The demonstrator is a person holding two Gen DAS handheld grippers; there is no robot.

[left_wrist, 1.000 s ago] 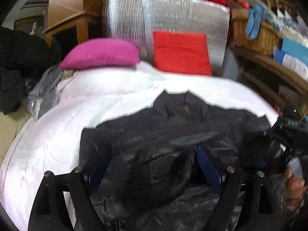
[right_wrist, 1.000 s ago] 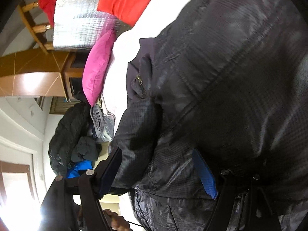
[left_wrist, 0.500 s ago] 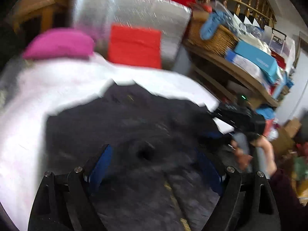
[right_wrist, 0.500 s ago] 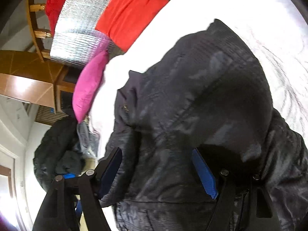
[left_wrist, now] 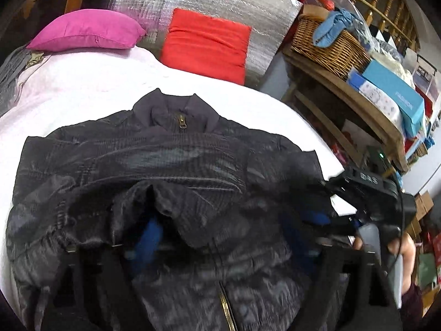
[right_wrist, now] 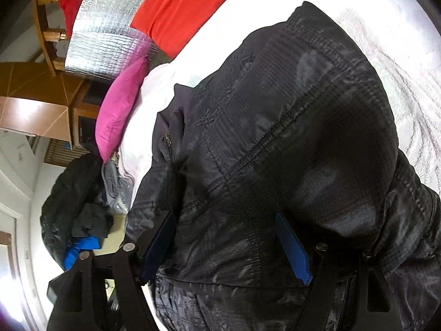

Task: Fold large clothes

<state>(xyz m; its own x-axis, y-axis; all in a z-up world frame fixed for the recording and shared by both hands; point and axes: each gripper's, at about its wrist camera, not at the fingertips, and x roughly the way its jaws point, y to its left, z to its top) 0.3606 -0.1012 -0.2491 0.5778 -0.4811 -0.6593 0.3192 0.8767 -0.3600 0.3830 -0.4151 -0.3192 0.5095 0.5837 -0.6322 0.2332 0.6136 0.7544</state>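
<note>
A pink pillow (left_wrist: pixel 85 33) and a red cushion (left_wrist: pixel 206 48) sit at the head of a white bed (left_wrist: pixel 82 93). A black jacket (left_wrist: pixel 171 171) lies spread on the bed, collar toward them. The left gripper (left_wrist: pixel 223 245) and the right gripper (right_wrist: pixel 226 251) both rest spread apart against its fabric.

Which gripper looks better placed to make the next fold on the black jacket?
Probably the right gripper: its open fingers straddle a raised fold of the black jacket. The left gripper is motion-blurred, and the jacket partly hides it.
</note>
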